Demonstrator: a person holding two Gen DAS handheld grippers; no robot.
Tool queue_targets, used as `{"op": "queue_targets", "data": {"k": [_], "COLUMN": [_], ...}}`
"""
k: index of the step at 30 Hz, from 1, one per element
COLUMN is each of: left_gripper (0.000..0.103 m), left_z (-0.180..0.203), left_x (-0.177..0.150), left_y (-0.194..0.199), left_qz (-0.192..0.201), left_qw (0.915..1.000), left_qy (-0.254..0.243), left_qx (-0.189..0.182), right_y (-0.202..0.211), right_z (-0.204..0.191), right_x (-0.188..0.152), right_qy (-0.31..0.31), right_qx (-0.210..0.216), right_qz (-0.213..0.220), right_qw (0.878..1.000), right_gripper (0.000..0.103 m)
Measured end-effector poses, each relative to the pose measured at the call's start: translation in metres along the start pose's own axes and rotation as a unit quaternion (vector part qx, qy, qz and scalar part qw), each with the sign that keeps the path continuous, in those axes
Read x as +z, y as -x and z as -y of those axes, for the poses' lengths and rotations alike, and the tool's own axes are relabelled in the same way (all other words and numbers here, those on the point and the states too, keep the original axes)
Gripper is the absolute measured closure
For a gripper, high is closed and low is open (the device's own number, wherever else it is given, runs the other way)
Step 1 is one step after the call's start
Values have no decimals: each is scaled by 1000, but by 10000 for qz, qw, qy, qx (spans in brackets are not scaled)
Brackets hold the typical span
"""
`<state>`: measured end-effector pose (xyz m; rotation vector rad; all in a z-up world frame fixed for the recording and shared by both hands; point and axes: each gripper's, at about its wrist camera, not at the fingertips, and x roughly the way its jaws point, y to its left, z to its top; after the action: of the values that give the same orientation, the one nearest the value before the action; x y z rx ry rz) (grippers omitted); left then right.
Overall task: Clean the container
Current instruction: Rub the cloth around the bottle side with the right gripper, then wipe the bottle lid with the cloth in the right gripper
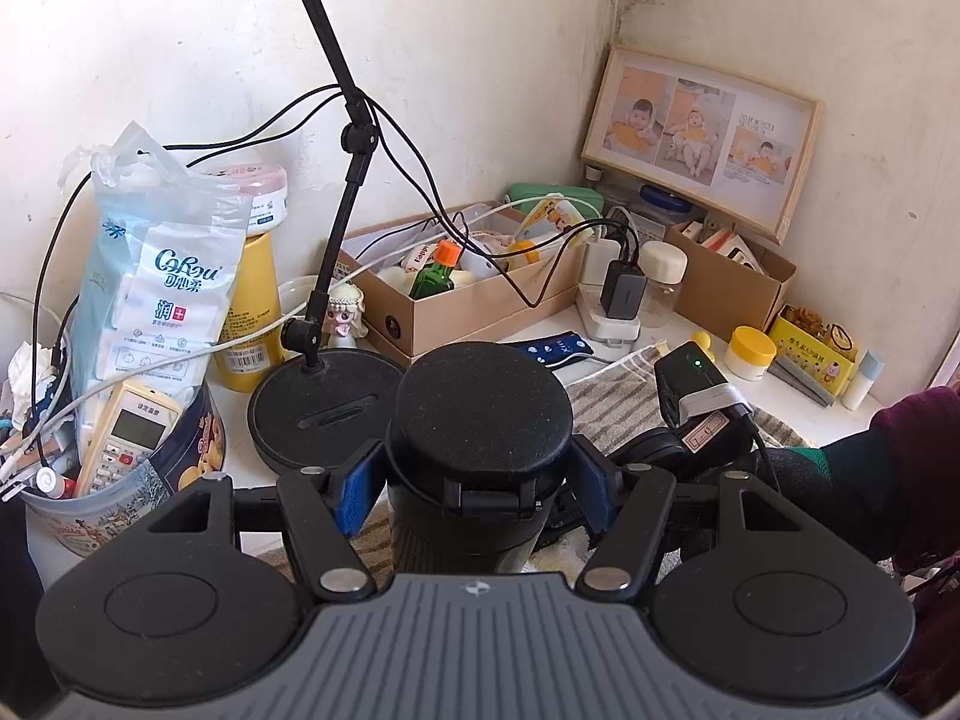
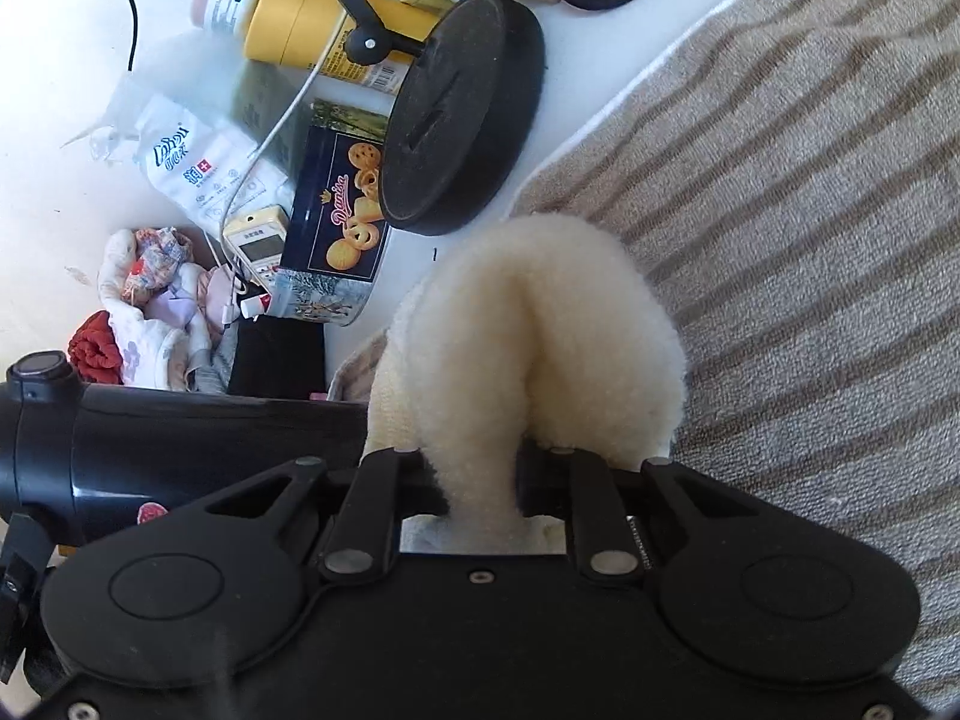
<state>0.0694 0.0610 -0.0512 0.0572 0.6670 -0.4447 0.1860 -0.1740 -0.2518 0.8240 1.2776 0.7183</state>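
A black lidded container [image 1: 483, 402] stands upright between the blue pads [image 1: 360, 483] of my left gripper [image 1: 477, 480], which is shut on its body just under the lid. In the right wrist view the same container [image 2: 198, 456] shows as a dark cylinder at the left edge. My right gripper [image 2: 480, 471] is shut on a fluffy cream cloth [image 2: 540, 336], whose pile hides the fingertips. The cloth bulges forward and lies against the container's side. A scrap of the cloth [image 1: 558, 552] also peeks out beside the container. The right gripper's housing [image 1: 699, 387] and a dark sleeve [image 1: 900, 456] sit to the right.
A striped towel [image 2: 810, 240] covers the white table under both grippers. Just behind the container stands a black round lamp base [image 1: 324, 408] with its pole. A cookie tin [image 1: 180, 480] with a remote is at left, and cardboard boxes [image 1: 474, 306], chargers and a photo frame [image 1: 702, 138] crowd the corner.
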Motion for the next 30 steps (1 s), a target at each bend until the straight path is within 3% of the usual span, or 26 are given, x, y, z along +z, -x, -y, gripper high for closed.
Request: {"op": "queue_targets", "data": {"k": [3, 6, 10, 20, 30], "left_gripper": [39, 39, 39, 39, 39], "left_z": [1, 1, 1, 3, 5], "left_x": [0, 1, 2, 2, 0], "left_y": [0, -1, -2, 0, 1], "left_qz": [-7, -11, -24, -48, -70], "left_qw": [10000, 10000, 10000, 10000, 9999], "left_qy": [-13, -31, -51, -52, -76], "left_qx": [1, -8, -1, 17, 99], "right_y": [1, 10, 21, 54, 79], "right_z": [7, 18, 12, -36, -84], "right_x": [1, -4, -10, -7, -1], "right_qy": [-293, -853, -890, -427, 281], "right_qx": [279, 1042, 1402, 2152, 2387], "right_qz": [-25, 35, 126, 346, 399], "right_qw": [9992, 9909, 9860, 9750, 9699], "right_gripper": [86, 86, 86, 86, 86]}}
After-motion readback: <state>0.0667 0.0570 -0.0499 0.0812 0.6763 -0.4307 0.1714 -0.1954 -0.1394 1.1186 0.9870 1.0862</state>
